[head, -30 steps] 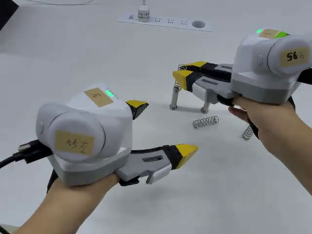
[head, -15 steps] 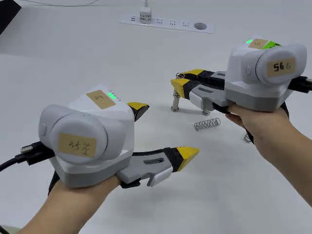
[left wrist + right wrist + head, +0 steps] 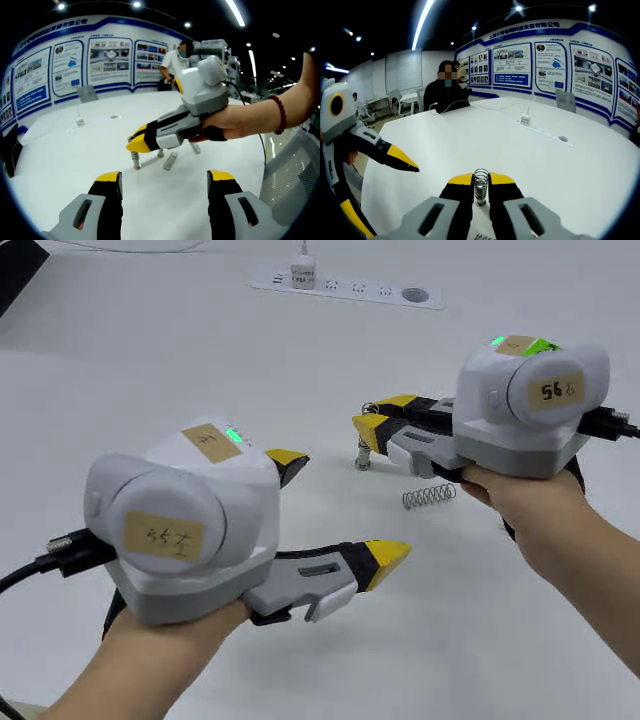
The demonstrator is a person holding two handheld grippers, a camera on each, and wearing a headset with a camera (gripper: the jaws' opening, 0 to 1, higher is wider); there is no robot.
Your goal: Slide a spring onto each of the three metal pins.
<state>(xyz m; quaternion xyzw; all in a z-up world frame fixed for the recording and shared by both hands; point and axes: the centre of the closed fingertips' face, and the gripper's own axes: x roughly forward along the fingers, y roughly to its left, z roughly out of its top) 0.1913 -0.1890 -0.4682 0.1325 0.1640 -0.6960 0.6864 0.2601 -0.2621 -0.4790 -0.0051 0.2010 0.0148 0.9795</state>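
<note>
Our right tongs (image 3: 481, 180) are pinching a thin, shiny wire spring (image 3: 480, 191) – it stands upright between the yellow tips. Our left tongs (image 3: 165, 182) are spread wide with nothing in them. Just below the right tongs' tips a silver metal pin (image 3: 363, 455) stands on the smooth white table (image 3: 180, 360) – and a curly spring (image 3: 429, 496) lies on its side beside it.

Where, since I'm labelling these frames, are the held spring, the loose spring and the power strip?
Held spring (image 3: 480, 185): right gripper view, its middle coils.
Loose spring (image 3: 429, 496): head view, midway along its length.
Power strip (image 3: 348, 288): head view, centre of its top face.
</note>
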